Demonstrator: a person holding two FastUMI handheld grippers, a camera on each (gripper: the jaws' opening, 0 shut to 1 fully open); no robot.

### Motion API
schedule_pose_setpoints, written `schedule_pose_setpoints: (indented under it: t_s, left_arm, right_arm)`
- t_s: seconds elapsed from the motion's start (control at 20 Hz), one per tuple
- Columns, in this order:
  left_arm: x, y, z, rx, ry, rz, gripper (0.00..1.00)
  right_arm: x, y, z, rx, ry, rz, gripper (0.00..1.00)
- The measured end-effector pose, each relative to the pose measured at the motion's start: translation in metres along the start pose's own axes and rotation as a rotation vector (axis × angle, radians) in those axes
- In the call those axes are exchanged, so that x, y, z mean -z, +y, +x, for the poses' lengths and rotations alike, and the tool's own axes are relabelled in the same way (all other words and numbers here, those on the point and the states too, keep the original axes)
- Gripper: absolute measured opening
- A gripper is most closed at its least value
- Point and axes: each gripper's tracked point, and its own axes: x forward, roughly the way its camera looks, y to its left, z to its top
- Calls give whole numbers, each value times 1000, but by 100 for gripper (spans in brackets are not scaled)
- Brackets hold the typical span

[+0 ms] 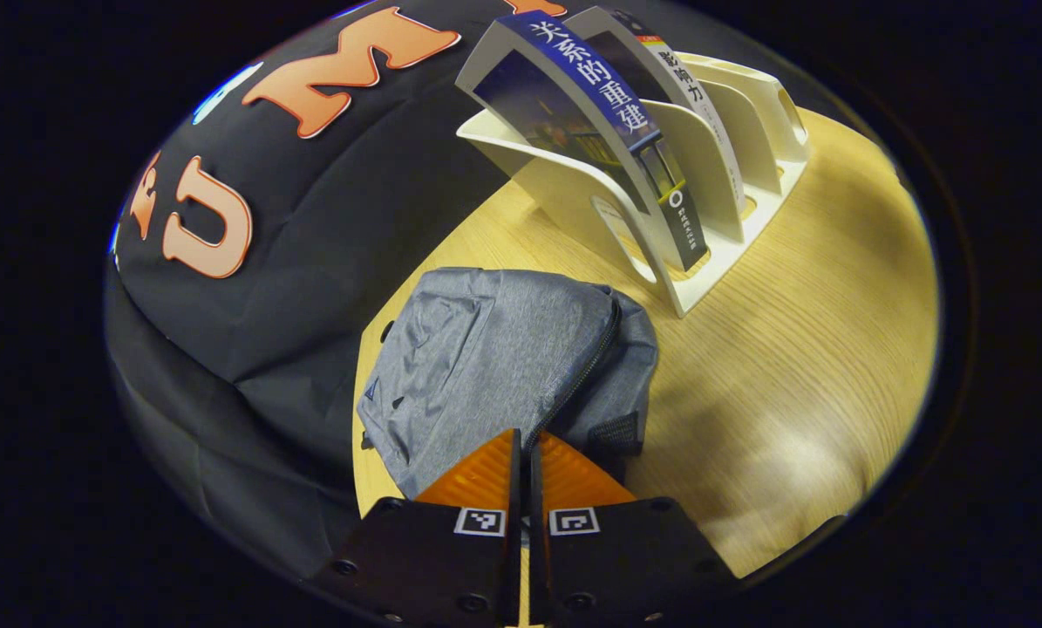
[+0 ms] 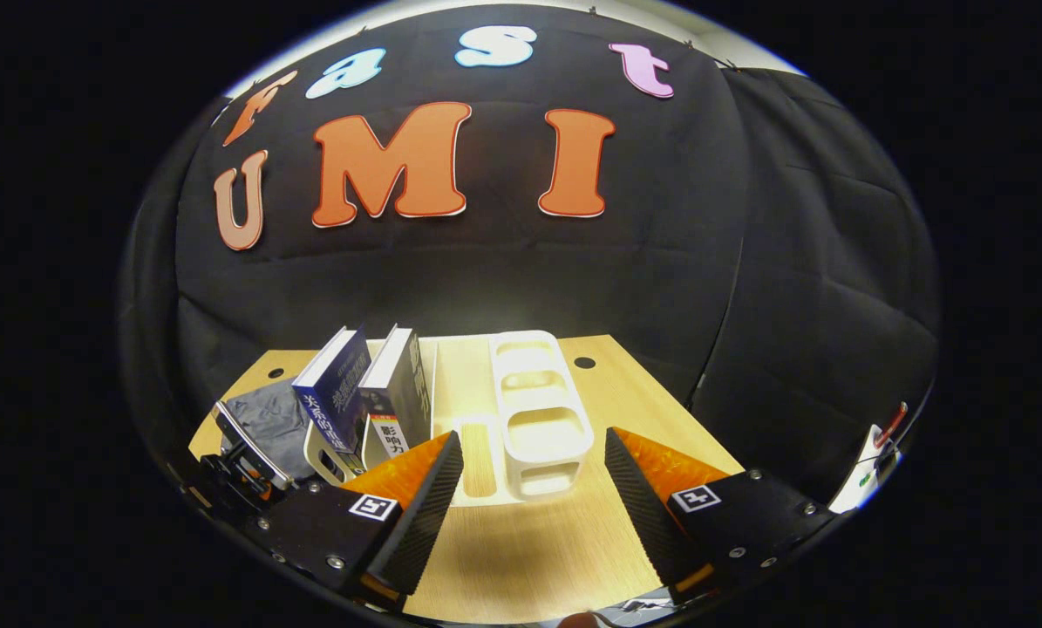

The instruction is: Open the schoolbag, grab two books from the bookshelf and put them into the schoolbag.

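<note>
Grey fabric of the schoolbag (image 1: 503,366) lies zipped on the desk (image 1: 800,366); the left gripper (image 1: 525,475), fingers pressed together, meets its zipper (image 1: 577,379). If they missed the pull, it stays shut. The right gripper (image 2: 534,488) waits spread.

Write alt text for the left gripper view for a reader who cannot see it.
The left gripper, fingers nearly together, sits at the zipper of a grey fabric schoolbag lying closed on a light wooden table. Behind the bag, a white slotted plastic bookshelf holds two leaning books: a blue-spined book and a white-spined book.
</note>
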Motion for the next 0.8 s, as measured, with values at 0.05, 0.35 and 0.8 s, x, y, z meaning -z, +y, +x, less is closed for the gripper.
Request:
schedule_pose_setpoints:
  t_s: [0.05, 0.35, 0.8]
  left_arm:
    - [1, -3, 0, 39, -2, 21, 4]
    - [-7, 8, -7, 213, 31, 21, 1]
    - [-48, 69, -40, 417, -3, -55, 0]
  right_arm:
    - [-1, 2, 0, -5, 11, 18, 98]
    - [-19, 19, -6, -7, -2, 39, 98]
    - [-46, 55, -24, -33, -26, 153, 98]
